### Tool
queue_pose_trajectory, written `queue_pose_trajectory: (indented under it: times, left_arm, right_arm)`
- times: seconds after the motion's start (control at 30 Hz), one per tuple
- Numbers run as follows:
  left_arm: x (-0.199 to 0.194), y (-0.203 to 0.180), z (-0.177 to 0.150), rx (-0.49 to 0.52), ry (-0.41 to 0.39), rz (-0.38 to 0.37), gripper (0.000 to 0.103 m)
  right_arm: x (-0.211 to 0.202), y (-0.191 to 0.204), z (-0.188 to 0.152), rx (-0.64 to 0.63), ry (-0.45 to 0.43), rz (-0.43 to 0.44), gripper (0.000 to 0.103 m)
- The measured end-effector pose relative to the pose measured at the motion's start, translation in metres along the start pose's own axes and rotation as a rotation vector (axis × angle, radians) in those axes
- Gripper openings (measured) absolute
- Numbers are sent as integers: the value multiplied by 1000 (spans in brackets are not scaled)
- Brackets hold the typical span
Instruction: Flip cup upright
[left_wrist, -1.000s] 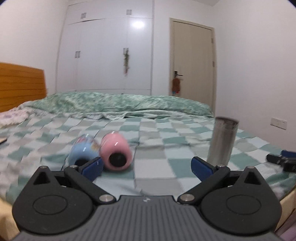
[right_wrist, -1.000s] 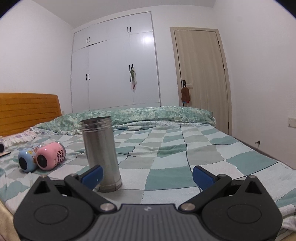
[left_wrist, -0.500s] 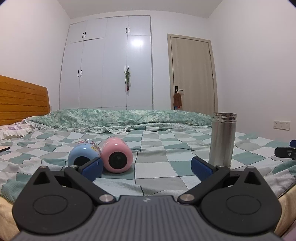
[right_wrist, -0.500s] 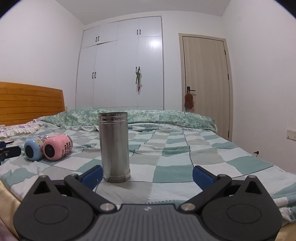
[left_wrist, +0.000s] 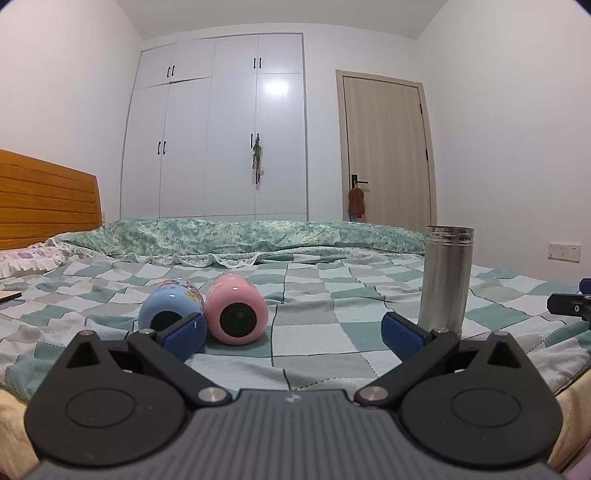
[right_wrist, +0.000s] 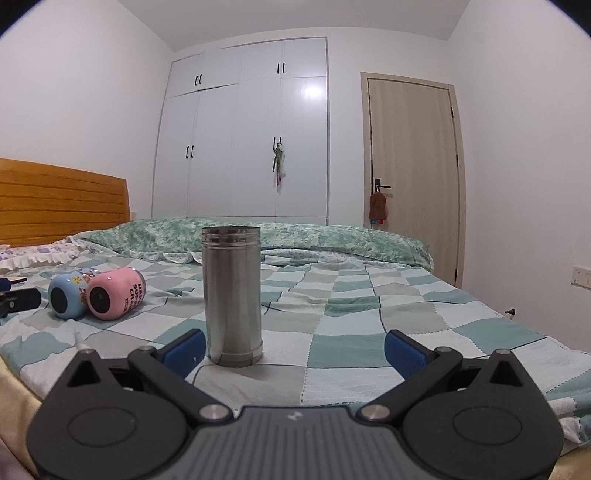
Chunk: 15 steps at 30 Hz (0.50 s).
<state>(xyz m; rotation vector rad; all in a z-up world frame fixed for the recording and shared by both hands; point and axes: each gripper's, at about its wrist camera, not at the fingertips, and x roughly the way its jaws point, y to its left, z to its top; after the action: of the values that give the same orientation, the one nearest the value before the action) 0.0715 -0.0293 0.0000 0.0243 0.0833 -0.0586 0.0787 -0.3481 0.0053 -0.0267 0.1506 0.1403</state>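
Observation:
A pink cup (left_wrist: 236, 314) and a blue cup (left_wrist: 166, 310) lie on their sides, touching, on the checked bedspread, dark ends facing me. They also show at the left of the right wrist view, the pink cup (right_wrist: 114, 293) and the blue cup (right_wrist: 66, 297). A steel cup (right_wrist: 232, 295) stands upright; it is at the right in the left wrist view (left_wrist: 445, 280). My left gripper (left_wrist: 291, 336) is open and empty, just short of the lying cups. My right gripper (right_wrist: 293, 349) is open and empty, the steel cup near its left finger.
The bed (left_wrist: 314, 332) has a wooden headboard (left_wrist: 44, 199) at the left and a rumpled green quilt (left_wrist: 240, 232) at the far side. White wardrobes and a door stand behind. The near bed edge is just below both grippers.
Both views have tilted up and settled, so more wall and ceiling shows. The cups have not moved. Both grippers stay open.

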Motion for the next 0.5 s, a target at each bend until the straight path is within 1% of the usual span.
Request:
queue_pose_trajectory:
  times: [0.5]
  left_arm:
    - [-2, 2, 0, -3, -9, -7, 103]
  right_arm:
    - [-2, 0, 0, 0, -9, 2, 103]
